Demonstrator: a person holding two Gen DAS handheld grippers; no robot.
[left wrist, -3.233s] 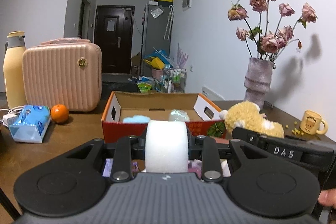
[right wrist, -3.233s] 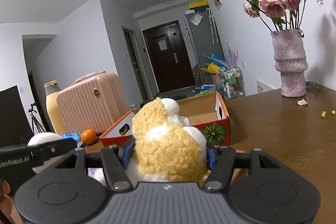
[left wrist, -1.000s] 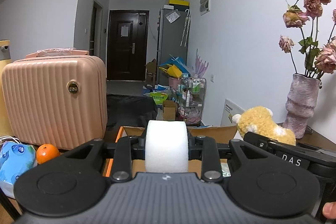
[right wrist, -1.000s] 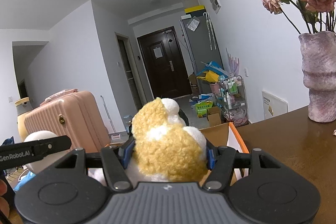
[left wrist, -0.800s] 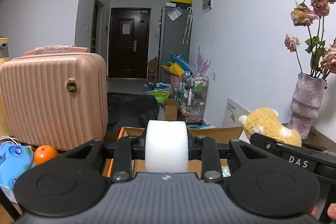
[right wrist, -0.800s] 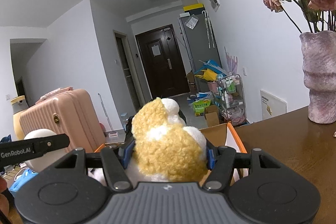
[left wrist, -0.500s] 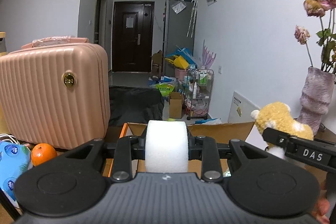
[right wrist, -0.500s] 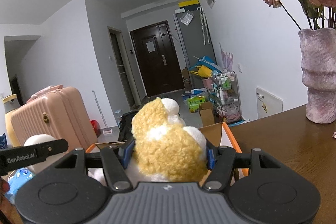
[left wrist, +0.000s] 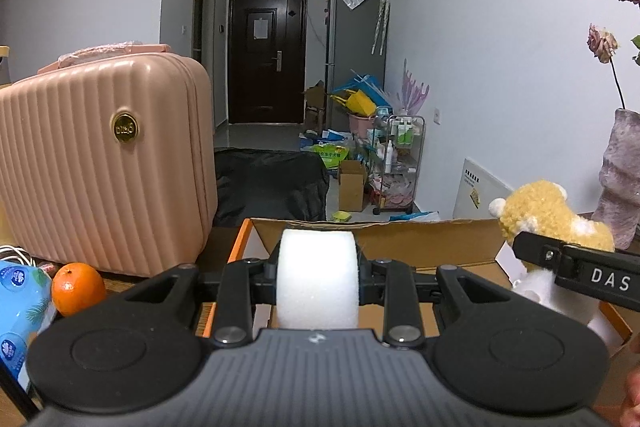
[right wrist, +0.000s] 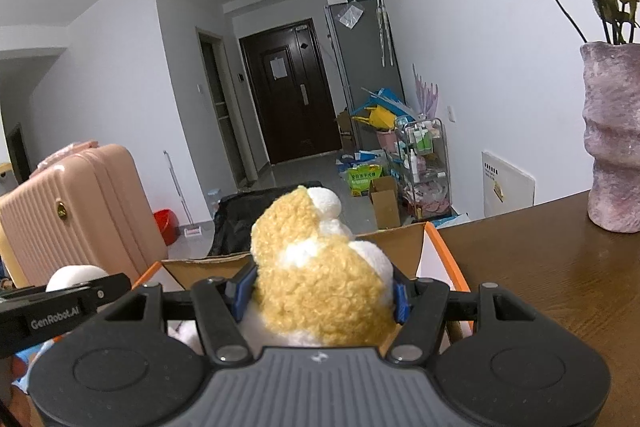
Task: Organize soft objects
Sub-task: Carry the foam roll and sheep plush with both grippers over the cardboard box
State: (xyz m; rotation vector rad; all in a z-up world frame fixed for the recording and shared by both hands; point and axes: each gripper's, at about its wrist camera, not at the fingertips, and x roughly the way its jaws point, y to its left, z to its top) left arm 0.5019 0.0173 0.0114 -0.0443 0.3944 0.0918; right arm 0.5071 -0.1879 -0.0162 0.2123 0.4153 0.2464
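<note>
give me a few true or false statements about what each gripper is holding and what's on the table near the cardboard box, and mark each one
1. The left gripper is clamped on a white foam block. True.
2. The right gripper is empty. False: it grips a yellow and white plush toy.
3. An orange sits in front of the pink suitcase. True.
4. The cardboard box is closed. False: its flaps stand open.
5. The vase is lying on its side. False: it stands upright.

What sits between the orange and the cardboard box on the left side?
Only bare brown tabletop between the orange and the cardboard box, shown in the left wrist view.
</note>
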